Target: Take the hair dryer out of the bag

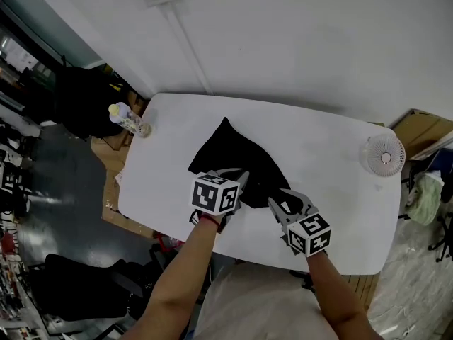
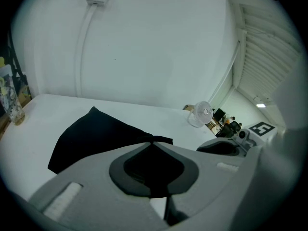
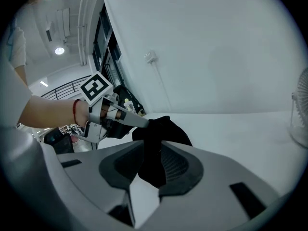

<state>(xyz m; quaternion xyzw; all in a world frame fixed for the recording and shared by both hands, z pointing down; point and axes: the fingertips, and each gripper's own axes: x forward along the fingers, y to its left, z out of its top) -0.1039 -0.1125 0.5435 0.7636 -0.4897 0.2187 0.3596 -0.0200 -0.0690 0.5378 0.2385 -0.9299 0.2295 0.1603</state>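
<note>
Hair dryer not visible; we judge it sits inside the black soft fabric bag (image 1: 233, 154), lying mid white table (image 1: 333, 140). Left gripper (image 1: 239, 181) has its jaws pressed together on the bag's near edge. Just right of it, right gripper (image 1: 276, 204) pinches a bunched fold. Risk as we see it: both grips hold cloth only, so a lift drags the whole bag, or the dryer tips out onto the table.

A white table (image 1: 333, 211) with rounded corners stands against the wall. A black bag (image 1: 230, 154) lies crumpled about its middle, one pointed corner toward the far edge. A small white fan (image 1: 383, 154) stands at the far right corner. A clear bottle (image 1: 129, 119) sits at the far left corner, right by the edge.
</note>
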